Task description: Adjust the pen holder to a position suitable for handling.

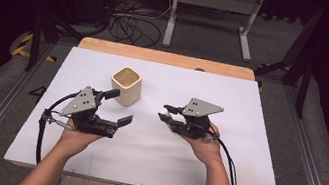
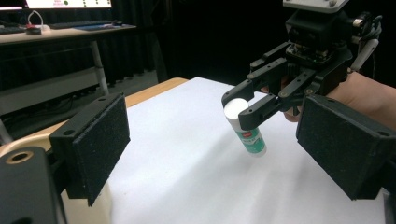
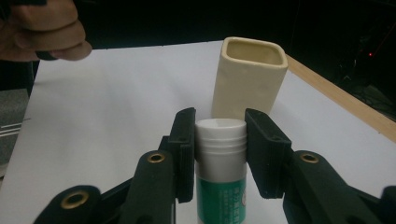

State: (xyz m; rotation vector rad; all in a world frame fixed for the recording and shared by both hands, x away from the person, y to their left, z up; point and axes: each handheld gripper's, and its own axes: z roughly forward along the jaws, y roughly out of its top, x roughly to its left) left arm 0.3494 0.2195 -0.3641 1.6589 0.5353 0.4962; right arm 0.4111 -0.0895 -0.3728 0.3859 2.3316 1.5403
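A small white-capped tube with a green label (image 3: 220, 161) is gripped at its cap by my right gripper (image 3: 219, 135), whose jaws are shut on it. From the left gripper view the tube (image 2: 248, 133) hangs tilted just above the white board, in the right gripper (image 2: 243, 109). A cream square cup (image 1: 127, 86) stands upright on the board; in the right gripper view the cup (image 3: 250, 79) is just beyond the tube. My left gripper (image 1: 118, 107) lies beside the cup, jaws wide apart and nothing between its pads (image 2: 100, 142).
The white board (image 1: 150, 166) covers a wooden table whose far edge (image 1: 168, 57) shows behind it. Cables and a white desk frame (image 1: 212, 9) lie on the floor beyond. The person's left hand (image 3: 42, 32) is at the upper left of the right gripper view.
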